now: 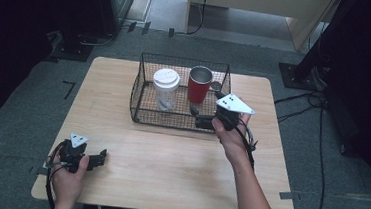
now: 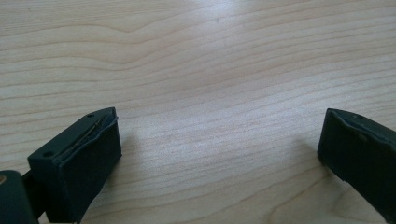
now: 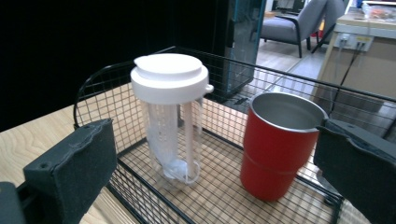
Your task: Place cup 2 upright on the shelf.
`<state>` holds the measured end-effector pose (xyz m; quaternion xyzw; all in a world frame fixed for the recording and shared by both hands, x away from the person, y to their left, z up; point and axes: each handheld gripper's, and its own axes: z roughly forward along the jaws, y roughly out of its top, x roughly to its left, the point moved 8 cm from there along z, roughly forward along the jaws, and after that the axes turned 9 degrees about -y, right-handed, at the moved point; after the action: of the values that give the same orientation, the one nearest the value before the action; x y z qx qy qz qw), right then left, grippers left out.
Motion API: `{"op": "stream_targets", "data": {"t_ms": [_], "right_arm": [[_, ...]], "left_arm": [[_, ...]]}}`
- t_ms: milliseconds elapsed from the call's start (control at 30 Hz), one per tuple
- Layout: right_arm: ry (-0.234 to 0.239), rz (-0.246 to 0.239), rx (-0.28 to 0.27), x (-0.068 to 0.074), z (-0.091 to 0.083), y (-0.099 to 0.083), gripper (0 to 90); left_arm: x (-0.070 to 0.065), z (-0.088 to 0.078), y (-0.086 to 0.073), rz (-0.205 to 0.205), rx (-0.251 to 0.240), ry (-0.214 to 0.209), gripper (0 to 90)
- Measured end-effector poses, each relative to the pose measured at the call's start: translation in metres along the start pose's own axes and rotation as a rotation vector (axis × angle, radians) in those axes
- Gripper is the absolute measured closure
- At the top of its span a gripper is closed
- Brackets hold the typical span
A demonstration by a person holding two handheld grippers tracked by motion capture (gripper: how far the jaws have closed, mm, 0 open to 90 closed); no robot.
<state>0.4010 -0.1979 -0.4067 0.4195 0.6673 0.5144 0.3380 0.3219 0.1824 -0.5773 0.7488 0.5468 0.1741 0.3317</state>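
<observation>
Your wooden surface [image 1: 169, 163] carries a black wire basket [image 1: 144, 89] toward its far side, about centred left to right, with bare wood in front of it. Inside the basket stand two vessels, both upright and a little apart: a red tumbler [image 1: 199, 88] with a bare metal interior on the right, and a clear bottle with a white lid [image 1: 165, 89] on the left. In the right gripper view the bottle [image 3: 170, 116] sits left of centre and the tumbler [image 3: 278, 144] right of centre, both resting on the mesh floor of the basket [image 3: 219, 191]. Your right gripper [image 1: 206, 117] is at the basket's near right corner, close to the near wall and in line with the tumbler; its jaws are spread wide with nothing between them, and from the high view it probably reaches over the rim, though the overlap is hard to read. Your left gripper [image 1: 100, 156] lies low over the near left corner of the surface, well apart from the basket. In the left gripper view its jaws are likewise spread wide and empty, pointing along bare wood grain [image 2: 205, 84], with the pads seemingly at or just above the wood.
</observation>
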Motion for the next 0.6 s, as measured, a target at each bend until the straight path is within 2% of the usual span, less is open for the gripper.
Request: {"op": "stream_targets", "data": {"t_ms": [600], "right_arm": [[-0.083, 0.043, 0.010, -0.039, -0.043, -0.033, 0.0]], "left_arm": [[0.000, 0.000, 0.000, 0.000, 0.000, 0.000, 0.0]]}}
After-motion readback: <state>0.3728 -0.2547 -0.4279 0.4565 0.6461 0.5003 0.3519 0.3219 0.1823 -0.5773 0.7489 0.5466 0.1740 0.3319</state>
